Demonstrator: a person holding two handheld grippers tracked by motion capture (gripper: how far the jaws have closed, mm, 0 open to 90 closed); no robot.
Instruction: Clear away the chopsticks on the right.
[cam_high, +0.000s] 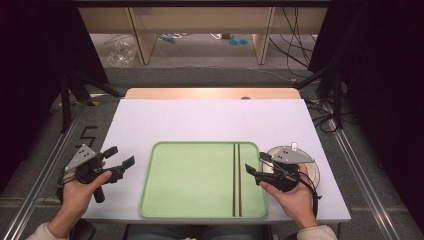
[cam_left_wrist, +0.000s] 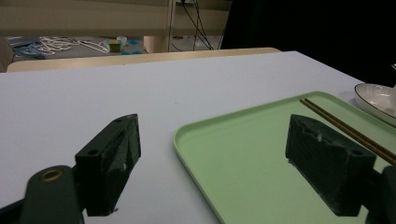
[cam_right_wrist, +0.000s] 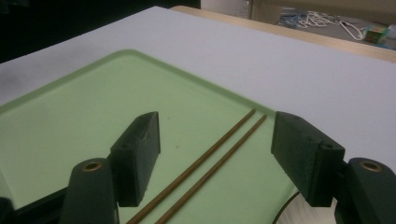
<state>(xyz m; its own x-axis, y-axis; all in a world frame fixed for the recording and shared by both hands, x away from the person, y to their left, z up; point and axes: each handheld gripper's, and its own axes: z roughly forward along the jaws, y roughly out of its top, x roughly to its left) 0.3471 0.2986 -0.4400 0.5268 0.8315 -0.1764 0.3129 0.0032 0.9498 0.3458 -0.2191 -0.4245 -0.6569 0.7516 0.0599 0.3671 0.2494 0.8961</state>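
A light green tray (cam_high: 190, 180) lies at the front middle of the white table. Two brown chopsticks (cam_high: 236, 180) rest side by side along its right part. My right gripper (cam_high: 256, 162) hovers at the tray's right edge, open. In the right gripper view its jaws (cam_right_wrist: 217, 140) stand wide to either side of the chopsticks (cam_right_wrist: 233, 129), apart from them, with the tray (cam_right_wrist: 93, 112) beneath. My left gripper (cam_high: 122, 155) is held left of the tray, open and empty. The left gripper view has its jaws (cam_left_wrist: 215, 135) straddling the tray's near corner (cam_left_wrist: 243, 158), with the chopsticks (cam_left_wrist: 345, 128) farther off.
A white plate (cam_high: 315, 172) sits right of the tray, partly under the right gripper; its rim (cam_left_wrist: 378, 100) lies beyond the chopsticks in the left gripper view. The table's far half (cam_high: 210, 120) is bare white. Floor, cables and shelving lie beyond it.
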